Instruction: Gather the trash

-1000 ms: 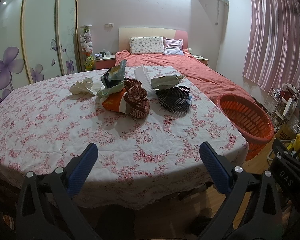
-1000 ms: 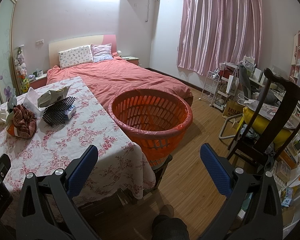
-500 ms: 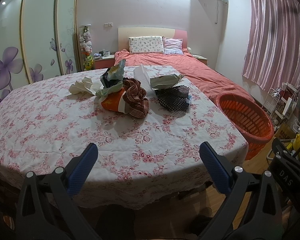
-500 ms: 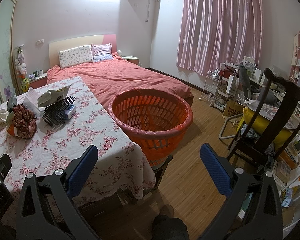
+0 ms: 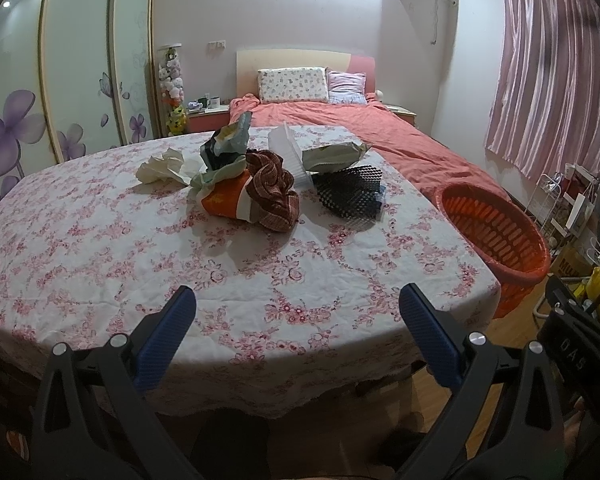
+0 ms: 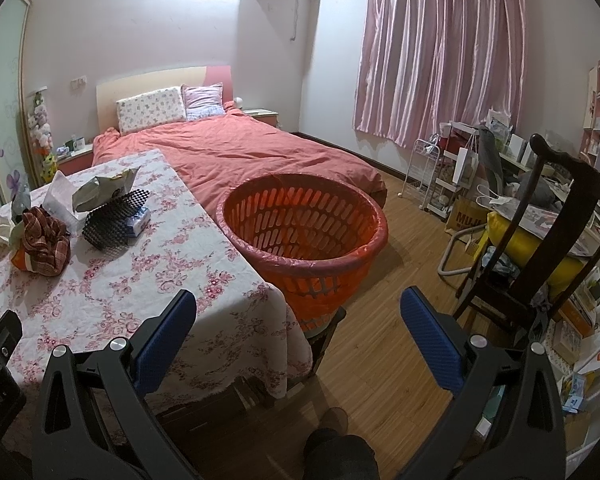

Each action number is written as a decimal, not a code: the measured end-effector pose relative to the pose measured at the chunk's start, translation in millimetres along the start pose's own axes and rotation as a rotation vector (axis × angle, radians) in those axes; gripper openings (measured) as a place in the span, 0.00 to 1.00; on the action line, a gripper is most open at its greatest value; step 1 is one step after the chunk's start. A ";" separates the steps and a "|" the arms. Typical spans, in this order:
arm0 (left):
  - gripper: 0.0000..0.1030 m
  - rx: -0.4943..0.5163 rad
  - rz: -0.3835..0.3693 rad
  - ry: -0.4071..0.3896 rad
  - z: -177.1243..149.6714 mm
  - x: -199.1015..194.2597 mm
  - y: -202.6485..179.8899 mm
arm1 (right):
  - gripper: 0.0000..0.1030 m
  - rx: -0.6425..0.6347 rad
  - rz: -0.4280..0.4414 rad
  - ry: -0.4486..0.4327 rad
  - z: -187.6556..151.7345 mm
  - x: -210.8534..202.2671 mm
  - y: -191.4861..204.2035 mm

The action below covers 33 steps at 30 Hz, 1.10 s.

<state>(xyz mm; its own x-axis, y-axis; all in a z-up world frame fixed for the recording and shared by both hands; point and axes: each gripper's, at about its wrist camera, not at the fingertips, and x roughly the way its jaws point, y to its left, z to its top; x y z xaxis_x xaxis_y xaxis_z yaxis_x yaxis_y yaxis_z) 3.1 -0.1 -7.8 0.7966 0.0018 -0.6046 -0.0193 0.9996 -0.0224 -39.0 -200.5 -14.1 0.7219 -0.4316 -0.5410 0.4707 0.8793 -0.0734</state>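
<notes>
Orange basket (image 6: 300,232) empty at table's (image 5: 100,248) 3 o'clock edge; trash (image 5: 260,184) piled at 12. Left gripper (image 5: 296,320), right gripper (image 6: 298,320) spread, empty. Risk: long carry, loose wrapper slips onto floor.

A heap of trash (image 5: 260,184) is seen on the far half of the bench (image 5: 100,248). At the heap's left end a crumpled white paper (image 5: 162,166) is laid. Beside it an orange and white packet (image 5: 226,200) is found under a greenish wrapper (image 5: 228,144), with a brown checked cloth (image 5: 274,190) bunched against it. At the heap's right end a black mesh sheet (image 5: 350,192) is placed, under a pale bag (image 5: 332,156). To the right of the heap, beside the bench, an orange basket (image 6: 300,228) lined with a thin bag is stood upright.
</notes>
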 end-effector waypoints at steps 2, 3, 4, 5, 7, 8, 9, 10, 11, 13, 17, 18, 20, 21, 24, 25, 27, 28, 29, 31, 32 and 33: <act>0.96 -0.008 0.002 0.007 -0.6 3.6 2.7 | 0.98 -0.002 0.011 -0.003 -0.2 1.4 4.8; 0.96 -0.012 0.002 0.011 -0.3 6.1 4.6 | 0.98 -0.002 0.021 -0.005 0.2 4.5 6.4; 0.96 -0.019 0.002 0.015 0.1 8.9 7.5 | 0.98 -0.003 0.037 -0.007 0.4 6.4 8.6; 0.96 -0.025 0.003 0.020 0.4 11.3 10.3 | 0.98 -0.004 0.047 -0.007 1.0 6.7 7.5; 0.96 -0.044 0.006 0.034 2.2 17.8 19.4 | 0.98 -0.011 0.090 0.000 2.9 11.6 14.5; 0.96 -0.056 0.003 0.041 2.8 21.0 24.8 | 0.98 -0.013 0.107 0.008 3.9 14.8 17.6; 0.96 -0.065 0.000 0.048 4.9 25.4 30.0 | 0.98 -0.014 0.134 0.018 5.2 19.1 21.3; 0.96 -0.077 -0.001 0.052 6.4 28.8 36.4 | 0.98 -0.012 0.163 0.029 6.8 23.5 25.3; 0.96 -0.088 0.000 0.055 8.1 32.3 43.3 | 0.98 -0.010 0.180 0.034 8.2 25.9 27.1; 0.96 -0.104 0.001 0.057 11.8 38.3 54.2 | 0.98 -0.005 0.221 0.045 11.4 30.4 33.5; 0.96 -0.128 0.017 0.053 20.1 49.5 73.1 | 0.98 0.001 0.267 0.056 23.5 39.4 50.9; 0.96 -0.134 0.027 0.049 22.7 52.2 78.8 | 0.98 0.001 0.279 0.057 27.2 41.8 56.9; 0.96 -0.141 0.042 0.041 27.2 56.3 87.3 | 0.98 -0.003 0.301 0.055 36.0 46.3 69.2; 0.96 -0.144 0.046 0.037 29.4 58.4 90.6 | 0.98 -0.006 0.316 0.051 41.8 47.8 76.3; 0.96 -0.152 0.057 0.019 36.3 64.3 101.3 | 0.98 -0.024 0.348 0.038 58.8 55.0 97.0; 0.96 -0.153 0.059 0.014 39.0 66.7 104.3 | 0.97 -0.034 0.366 0.033 65.6 58.4 106.1; 0.96 -0.155 0.060 0.008 43.7 70.9 109.5 | 0.92 -0.046 0.390 0.028 76.2 64.3 120.0; 0.96 -0.156 0.061 0.006 46.0 73.1 111.8 | 0.87 -0.050 0.409 0.029 82.3 68.6 127.8; 0.96 -0.159 0.061 0.005 48.3 75.7 113.8 | 0.84 -0.051 0.421 0.035 86.1 72.6 132.5; 0.96 -0.166 0.064 0.003 53.0 80.6 118.8 | 0.75 -0.032 0.451 0.062 96.2 84.9 143.1; 0.96 -0.168 0.065 0.002 54.3 82.4 121.1 | 0.74 -0.020 0.461 0.077 100.0 91.4 147.9; 0.96 -0.170 0.068 0.003 56.2 85.0 123.5 | 0.71 -0.002 0.471 0.102 103.5 100.4 152.4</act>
<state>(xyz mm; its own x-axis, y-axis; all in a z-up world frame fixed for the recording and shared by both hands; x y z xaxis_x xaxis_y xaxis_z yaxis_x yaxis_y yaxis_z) 102.4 125.2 -17.2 0.7879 0.0686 -0.6120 -0.1752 0.9777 -0.1160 157.7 -130.8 7.1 0.8026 0.0356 -0.5955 0.1036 0.9748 0.1978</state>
